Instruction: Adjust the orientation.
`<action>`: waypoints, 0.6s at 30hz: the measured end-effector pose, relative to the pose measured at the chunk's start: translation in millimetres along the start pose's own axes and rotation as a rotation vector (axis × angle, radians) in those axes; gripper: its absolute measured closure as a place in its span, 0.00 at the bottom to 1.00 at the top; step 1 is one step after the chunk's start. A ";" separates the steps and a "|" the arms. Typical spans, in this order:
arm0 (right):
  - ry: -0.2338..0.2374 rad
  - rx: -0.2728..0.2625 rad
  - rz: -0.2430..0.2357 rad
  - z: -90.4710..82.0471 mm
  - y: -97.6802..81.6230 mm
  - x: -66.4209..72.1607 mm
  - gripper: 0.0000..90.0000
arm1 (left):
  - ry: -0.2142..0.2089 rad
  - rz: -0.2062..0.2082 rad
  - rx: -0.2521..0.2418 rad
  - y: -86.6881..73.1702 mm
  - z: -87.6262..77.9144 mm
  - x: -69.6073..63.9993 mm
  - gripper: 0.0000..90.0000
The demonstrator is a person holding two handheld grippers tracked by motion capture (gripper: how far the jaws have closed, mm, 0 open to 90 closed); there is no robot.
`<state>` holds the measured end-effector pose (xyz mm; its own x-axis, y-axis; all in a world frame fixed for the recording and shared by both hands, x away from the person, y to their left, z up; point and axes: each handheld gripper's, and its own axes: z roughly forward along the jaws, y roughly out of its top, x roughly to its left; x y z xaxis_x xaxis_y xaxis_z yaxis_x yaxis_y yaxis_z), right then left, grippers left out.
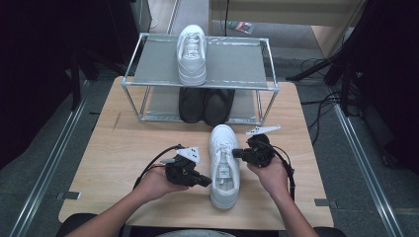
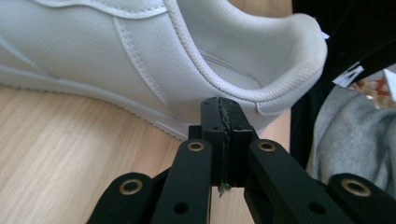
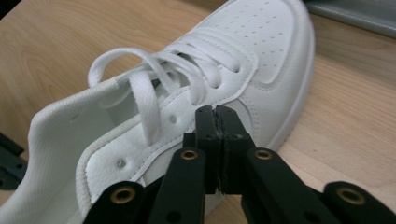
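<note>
- Left gripper point(image 1: 203, 181) first: it sits just left of the white sneaker point(image 1: 225, 165) on the tabletop point(image 1: 123, 153), tips aimed at the heel end. In the left gripper view its jaws are pressed together with nothing between them, nose right up against the sneaker's side just under the padded collar point(image 2: 280, 91). So it's nudging or bracing, not pinching.
- My guess at the step: getting this sneaker squared up to go on the rack point(image 1: 269, 86) next to its mate point(image 1: 192, 49), which stands on the upper shelf. If so, a closed tip on the sidewall only pushes. I'd spread the jaws and take the collar edge itself, since that rim is the one stiff, thin bit back there.
- The sneaker lies in the middle between both grippers, toe pointing toward the rack, heel toward the person, sole flat on the tabletop as far as I can tell.
- Right gripper point(image 1: 236, 153): just right of the sneaker, about level with the laces. Jaws also pressed together and empty in the right gripper view, tips resting near the eyelet panel beside a loose lace loop point(image 3: 140, 88).
- Watch that loop. Grab only the lace and the shoe will dangle and swing. Better to clamp the eyelet edge or the tongue.
- Lift with both sides together so it stays level, and aim right of the mate. The black pair point(image 1: 206, 103) is on the lower shelf, below it.
</note>
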<state>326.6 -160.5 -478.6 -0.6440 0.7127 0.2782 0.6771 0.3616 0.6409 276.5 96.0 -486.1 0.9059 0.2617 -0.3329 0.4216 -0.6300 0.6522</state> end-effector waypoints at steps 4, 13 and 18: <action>-0.014 -0.021 0.010 -3.1 -1.7 -3.0 0.93 | -0.014 0.004 0.001 3.0 4.4 -1.7 1.00; -0.032 -0.115 -0.004 -24.6 -8.8 2.9 0.79 | -0.051 0.044 0.013 13.5 17.7 -6.1 1.00; -0.044 -0.140 -0.006 -33.8 -13.8 5.8 0.77 | -0.063 0.056 0.015 17.8 22.6 -7.2 1.00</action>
<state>301.4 -181.7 -461.6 -0.6297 0.7375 0.2441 0.6148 0.2811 0.7369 276.7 66.4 -487.5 0.9236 0.1794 -0.3388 0.3693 -0.6537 0.6605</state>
